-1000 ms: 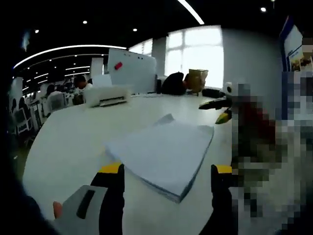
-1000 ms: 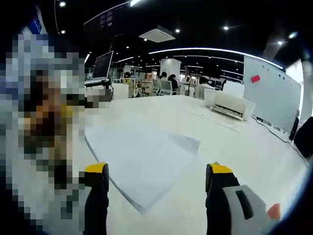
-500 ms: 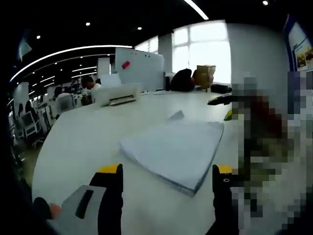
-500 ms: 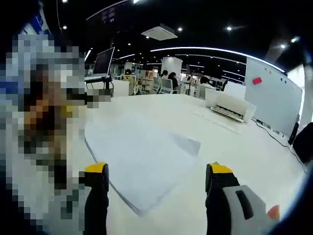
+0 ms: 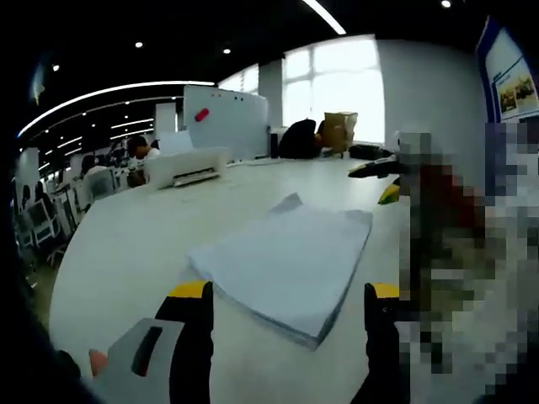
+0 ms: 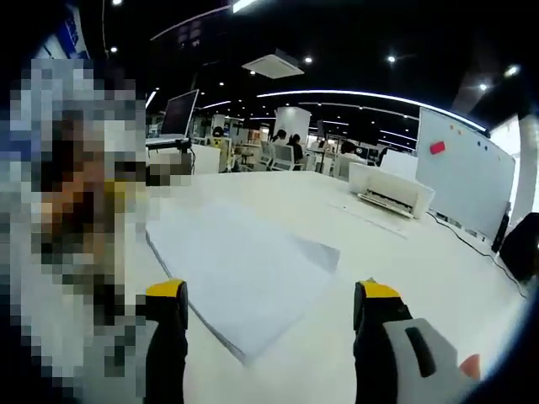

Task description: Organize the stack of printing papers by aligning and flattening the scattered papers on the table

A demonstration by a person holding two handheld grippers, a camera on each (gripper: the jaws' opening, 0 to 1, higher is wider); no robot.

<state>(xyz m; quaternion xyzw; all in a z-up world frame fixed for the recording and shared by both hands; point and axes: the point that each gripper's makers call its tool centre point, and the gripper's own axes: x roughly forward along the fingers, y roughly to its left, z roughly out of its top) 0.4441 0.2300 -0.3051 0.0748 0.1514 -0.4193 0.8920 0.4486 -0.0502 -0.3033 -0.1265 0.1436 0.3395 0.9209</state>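
No legible writing anywhere — the poster (image 5: 509,74) on the far wall is too blurred to read. The paper stack (image 5: 282,261) is lying on the white table (image 5: 126,244), one sheet poking out at its far corner, much as before. Left gripper (image 5: 286,295) and right gripper (image 6: 263,295) are hovering short of it — jaws apart, holding nothing. A printer (image 6: 389,190) is sitting well beyond.

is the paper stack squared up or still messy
Still messy: the paper stack lies flat on the table, but one sheet's corner pokes out at its far edge.
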